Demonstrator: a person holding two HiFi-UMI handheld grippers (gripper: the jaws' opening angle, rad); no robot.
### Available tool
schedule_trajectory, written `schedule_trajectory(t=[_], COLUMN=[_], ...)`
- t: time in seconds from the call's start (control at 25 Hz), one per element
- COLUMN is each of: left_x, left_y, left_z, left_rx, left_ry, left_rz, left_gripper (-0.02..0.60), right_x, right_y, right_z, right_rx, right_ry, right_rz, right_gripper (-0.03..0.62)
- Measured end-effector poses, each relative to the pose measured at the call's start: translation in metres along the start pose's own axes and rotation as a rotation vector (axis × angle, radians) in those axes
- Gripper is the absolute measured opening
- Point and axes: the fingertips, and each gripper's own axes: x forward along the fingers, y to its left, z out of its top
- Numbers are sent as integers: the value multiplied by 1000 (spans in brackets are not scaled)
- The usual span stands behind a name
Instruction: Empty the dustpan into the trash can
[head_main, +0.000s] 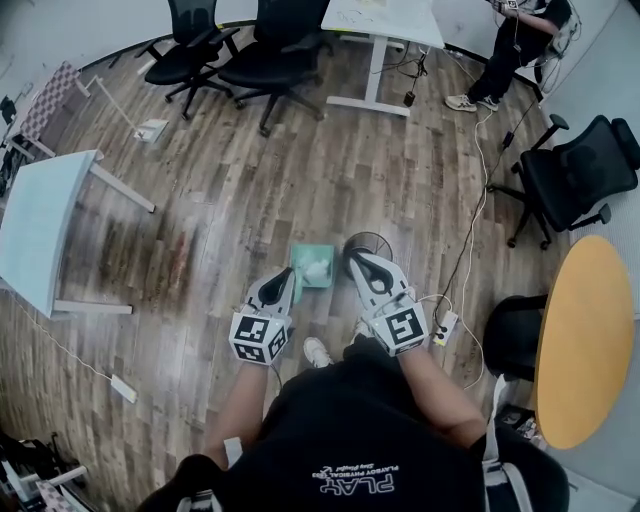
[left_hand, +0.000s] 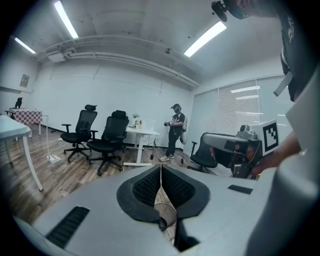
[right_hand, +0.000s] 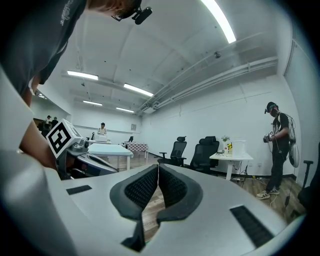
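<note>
Both claws are clenched on nothing: the left gripper (left_hand: 160, 174) and the right gripper (right_hand: 158, 172) each show pads pressed together. Just past their tips, a teal dustpan (head_main: 304, 255) sits on the wood floor (head_main: 230, 200) between the 2, holding crumpled white paper (head_main: 316, 268), with the round dark trash can (head_main: 368, 243) just beside it. Nothing looks tipped yet, so grasping, lifting and emptying remain. Only the head view shows the dustpan and can. The gripper views look across at office chairs (left_hand: 107, 137) and a standing person (left_hand: 175, 130).
</note>
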Motion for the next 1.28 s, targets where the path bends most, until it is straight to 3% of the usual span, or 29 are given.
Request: schedule_trajectory(t=[0.32, 0.88, 1.28], left_x=[29, 84, 105], left_y=[7, 38, 64], left_z=[-19, -106, -157], left_rx=[-21, -74, -70], left_ry=[62, 269, 386], left_rz=[40, 128, 193], left_gripper=[25, 25, 25], right_x=[18, 36, 51], right_y=[-21, -29, -31], right_z=[-34, -113, -181], right_rx=[52, 125, 183], right_ry=[73, 157, 263], right_rz=[63, 175, 169], right_gripper=[25, 25, 25])
